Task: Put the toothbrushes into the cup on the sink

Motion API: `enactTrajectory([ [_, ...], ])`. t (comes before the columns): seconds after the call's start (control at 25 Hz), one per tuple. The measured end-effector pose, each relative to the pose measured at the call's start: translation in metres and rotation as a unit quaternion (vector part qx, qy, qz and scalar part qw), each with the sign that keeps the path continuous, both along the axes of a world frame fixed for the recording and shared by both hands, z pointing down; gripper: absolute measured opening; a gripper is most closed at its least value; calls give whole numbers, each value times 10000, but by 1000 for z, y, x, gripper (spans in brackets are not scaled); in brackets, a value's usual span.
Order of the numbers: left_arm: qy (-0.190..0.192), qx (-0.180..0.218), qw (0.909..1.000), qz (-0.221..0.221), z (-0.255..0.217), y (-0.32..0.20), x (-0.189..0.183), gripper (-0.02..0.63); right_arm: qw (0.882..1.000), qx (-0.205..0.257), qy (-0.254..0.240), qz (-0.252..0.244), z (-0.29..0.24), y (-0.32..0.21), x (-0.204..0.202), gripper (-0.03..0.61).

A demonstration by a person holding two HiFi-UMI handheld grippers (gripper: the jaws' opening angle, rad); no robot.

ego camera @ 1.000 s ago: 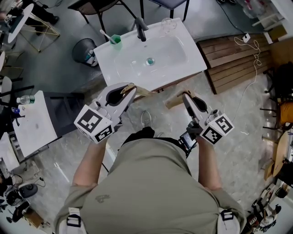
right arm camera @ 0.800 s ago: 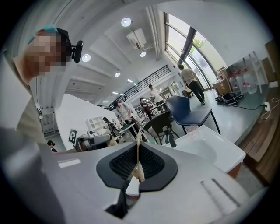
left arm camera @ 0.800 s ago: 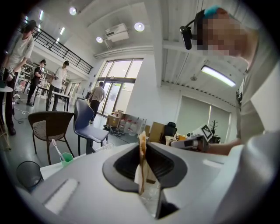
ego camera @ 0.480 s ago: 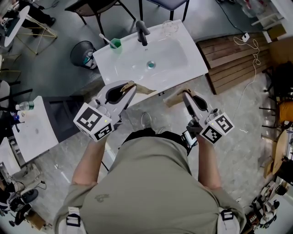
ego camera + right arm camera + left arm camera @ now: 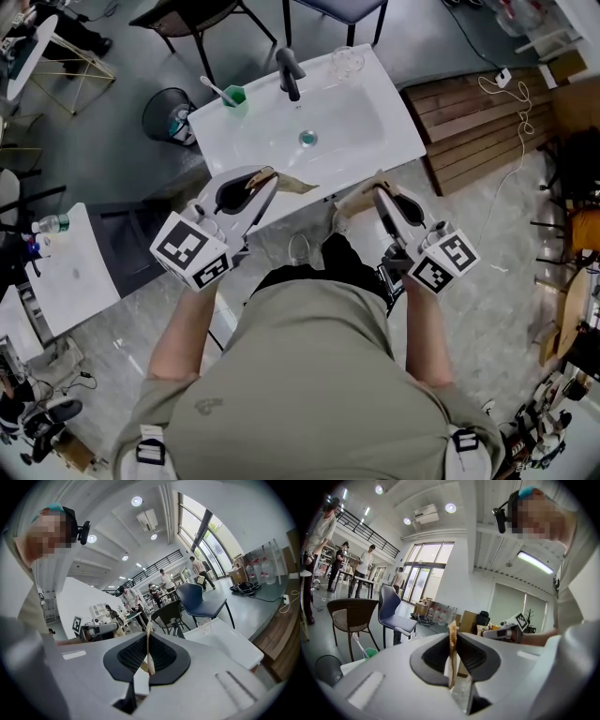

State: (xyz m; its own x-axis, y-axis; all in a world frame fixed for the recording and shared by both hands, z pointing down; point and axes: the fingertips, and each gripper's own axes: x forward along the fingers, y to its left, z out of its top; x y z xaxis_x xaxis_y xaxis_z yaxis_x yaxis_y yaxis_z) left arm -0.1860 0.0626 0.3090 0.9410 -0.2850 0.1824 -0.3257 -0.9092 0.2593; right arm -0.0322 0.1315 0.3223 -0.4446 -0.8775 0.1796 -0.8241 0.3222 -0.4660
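- Pointing at the front edge of the white sink, both tongs are being held just short of it, side by side and well apart from each other.
- Open grey floor is being left to the left of the sink, near a black bin. The right side is being taken up by a wooden deck.
- A thin tan piece is being pinched by the left gripper. Its jaws are nearly together, and the piece is sticking out toward the sink.
- The other tan piece is being pinched the same way by the right gripper, with its jaws nearly together too.
- It cannot be told whether these pieces are toothbrushes.
- The green cup is being seen at the back left of the sink, near the dark tap. A white toothbrush is leaning in it.
- A clear glass is being seen at the back right.
- Chairs are being seen behind the sink, and a white table far to the left.
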Motion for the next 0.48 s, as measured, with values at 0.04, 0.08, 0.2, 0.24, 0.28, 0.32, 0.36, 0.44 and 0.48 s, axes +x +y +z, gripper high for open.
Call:
enactTrajectory([
  [0.04,-9,-3,10000,-10,0,-3,2,48,10000,-3,-1,-14,0,-3,2,15],
  [0.08,-17,-5,10000,-23,1,-5,4,48,10000,-6,-6,-32,1,-6,3,15],
  [0.2,-46,-8,10000,-70,2,-14,12,48,9999,-8,-27,-97,4,-16,10,15],
  [0.24,-57,-13,9999,-87,3,-17,15,48,9999,-9,-36,-121,5,-19,13,15],
  [0.28,-69,-24,9999,-102,4,-19,18,48,9999,-11,-47,-146,6,-23,16,15],
  [0.32,-84,-36,9999,-115,5,-21,21,48,9998,-11,-58,-170,6,-27,19,15],
  [0.36,-101,-46,9999,-125,5,-23,25,48,9998,-10,-71,-192,7,-30,23,15],
  [0.44,-137,-51,9998,-145,6,-28,34,48,9997,-7,-104,-230,8,-37,31,15],
  [0.48,-150,-45,9997,-160,6,-31,38,48,9996,-11,-120,-251,9,-41,35,15],
])
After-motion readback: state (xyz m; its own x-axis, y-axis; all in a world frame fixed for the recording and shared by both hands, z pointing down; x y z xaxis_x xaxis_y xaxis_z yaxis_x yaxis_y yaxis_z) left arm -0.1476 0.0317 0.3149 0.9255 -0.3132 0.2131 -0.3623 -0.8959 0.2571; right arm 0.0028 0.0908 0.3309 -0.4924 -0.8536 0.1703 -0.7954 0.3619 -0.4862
